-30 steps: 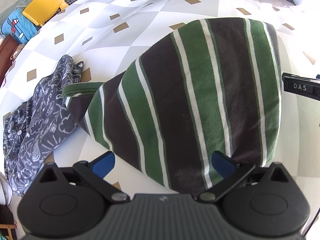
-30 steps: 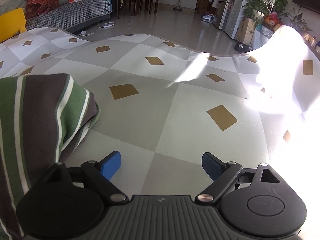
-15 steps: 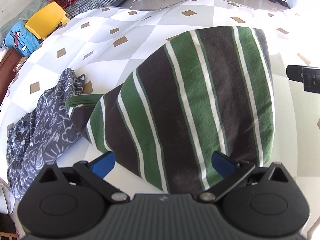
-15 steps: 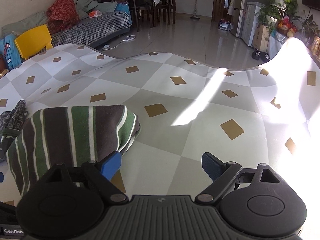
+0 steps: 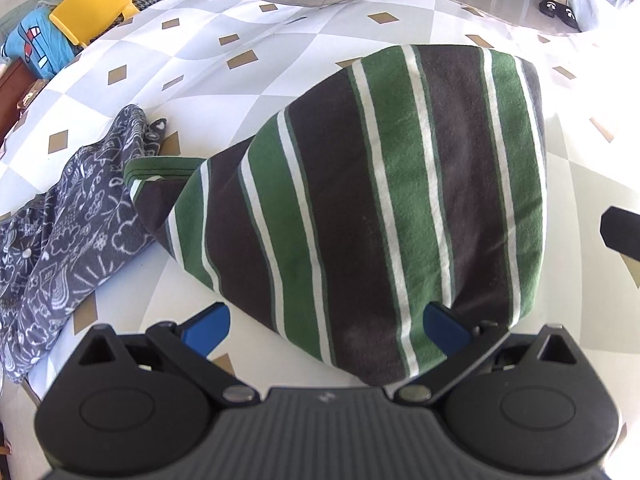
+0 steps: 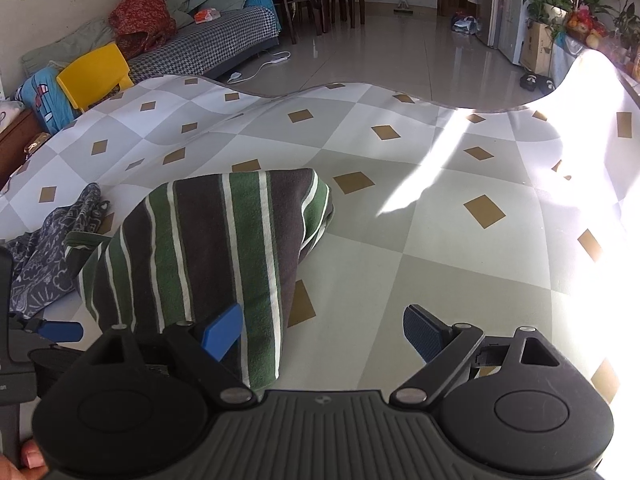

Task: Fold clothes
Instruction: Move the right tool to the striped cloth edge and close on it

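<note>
Across the frame's middle, on the checked cloth (image 6: 440,240), the folded striped garment (image 5: 380,200) runs lengthwise away from both wide-open, empty grippers (image 5: 324,322) (image 6: 322,330); patterned grey clothing (image 5: 68,232) crowds its left.

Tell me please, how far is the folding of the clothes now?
Done: the striped garment lies folded in a compact bundle on the patterned cloth. In hand: nothing; the left claw and right claw are both open. Left: the grey printed garment lies crumpled beside it, unfolded.
</note>
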Available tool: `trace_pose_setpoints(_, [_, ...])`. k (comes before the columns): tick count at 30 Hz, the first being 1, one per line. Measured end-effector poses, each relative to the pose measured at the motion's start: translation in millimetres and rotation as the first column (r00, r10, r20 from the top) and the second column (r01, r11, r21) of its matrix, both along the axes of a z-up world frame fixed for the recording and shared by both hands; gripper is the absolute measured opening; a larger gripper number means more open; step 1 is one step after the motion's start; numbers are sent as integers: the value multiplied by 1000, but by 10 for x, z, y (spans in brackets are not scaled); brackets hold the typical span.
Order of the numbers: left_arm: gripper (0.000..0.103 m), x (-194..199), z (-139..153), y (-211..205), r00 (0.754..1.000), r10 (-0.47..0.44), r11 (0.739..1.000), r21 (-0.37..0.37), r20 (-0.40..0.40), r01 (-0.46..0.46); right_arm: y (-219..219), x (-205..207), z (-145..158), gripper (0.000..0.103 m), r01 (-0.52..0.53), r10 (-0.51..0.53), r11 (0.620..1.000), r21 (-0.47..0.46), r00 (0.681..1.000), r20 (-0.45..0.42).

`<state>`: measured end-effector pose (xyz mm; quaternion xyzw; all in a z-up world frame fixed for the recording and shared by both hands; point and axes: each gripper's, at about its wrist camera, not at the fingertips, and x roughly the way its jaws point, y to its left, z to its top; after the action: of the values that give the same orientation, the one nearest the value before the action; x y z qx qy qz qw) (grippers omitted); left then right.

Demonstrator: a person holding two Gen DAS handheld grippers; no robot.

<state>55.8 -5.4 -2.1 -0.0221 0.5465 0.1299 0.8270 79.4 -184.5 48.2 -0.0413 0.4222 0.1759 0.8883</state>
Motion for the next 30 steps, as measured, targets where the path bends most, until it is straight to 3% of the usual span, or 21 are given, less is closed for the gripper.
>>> trace_pose_setpoints(6, [103, 10, 21, 95, 999, 33, 999, -9, 8, -32, 59, 61, -3, 87, 8, -9, 999, 32, 1000, 19])
trace_pose_setpoints(18, [103, 60, -78, 332, 988, 145, 989, -32, -52, -146, 151, 371, -309, 83, 70, -51, 984, 164, 991, -120])
trace_pose_setpoints(25, [103, 89, -155, 385, 984, 161, 986, -38, -80, -165, 272, 508, -584, 82, 112, -83, 981, 157, 981, -175])
trace_pose_setpoints(28, [103, 102, -177, 384, 983, 160, 986, -33, -87, -163, 311, 525, -680, 74, 106, -68, 976, 188, 978, -198])
trace_pose_setpoints(30, [103, 109, -184, 375, 984, 157, 987, -30, -88, -160, 333, 521, -725, 64, 102, -59, 974, 203, 977, -207])
